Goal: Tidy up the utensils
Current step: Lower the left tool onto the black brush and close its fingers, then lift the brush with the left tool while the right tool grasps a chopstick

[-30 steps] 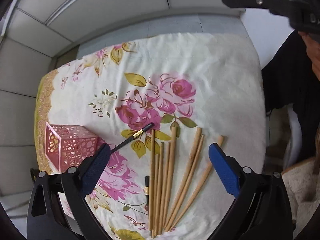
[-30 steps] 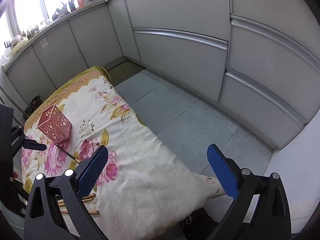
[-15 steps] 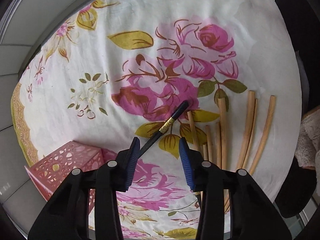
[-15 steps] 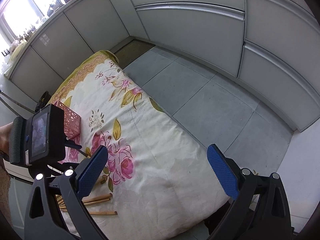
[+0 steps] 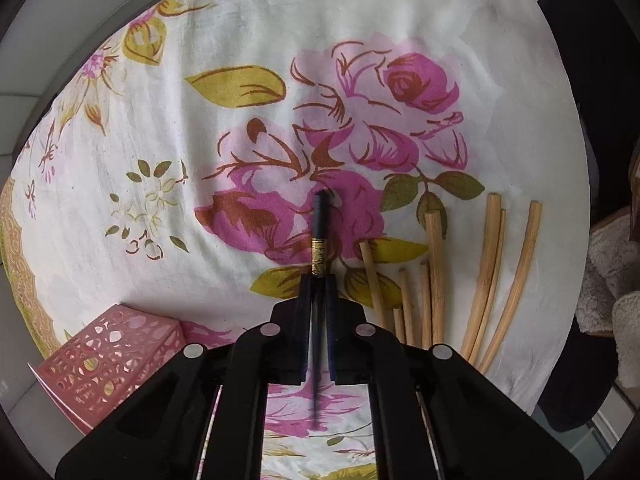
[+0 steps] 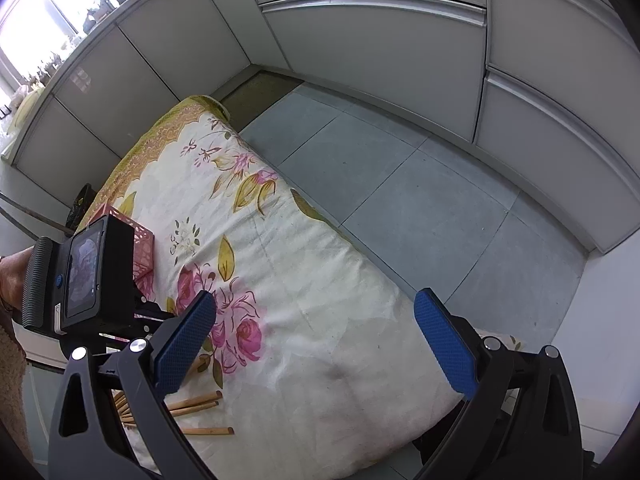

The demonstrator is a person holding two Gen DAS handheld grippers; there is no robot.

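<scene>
My left gripper (image 5: 319, 280) is shut on a black chopstick with a gold band (image 5: 320, 236); its end sticks out past the pads over the flowered cloth (image 5: 360, 40). Several bamboo chopsticks (image 5: 486, 272) lie just to the right of it. A pink perforated holder (image 5: 108, 356) stands at the lower left. In the right wrist view my right gripper (image 6: 316, 344) hangs open above the cloth (image 6: 328, 320) with nothing between its blue pads. The left gripper's body (image 6: 80, 280) shows at the left there, in front of the pink holder (image 6: 140, 240), with bamboo chopsticks (image 6: 196, 404) near the front edge.
The cloth covers a low table standing on grey floor tiles (image 6: 420, 200). Grey cabinet fronts (image 6: 380, 40) run along the far walls. A person's dark sleeve (image 5: 592, 120) and fleecy fabric (image 5: 612, 272) border the table's right side.
The left gripper came down over the black chopstick and its jaws closed on it; the chopstick now lines up between the pads. The right gripper tilted down a little and stayed open.
</scene>
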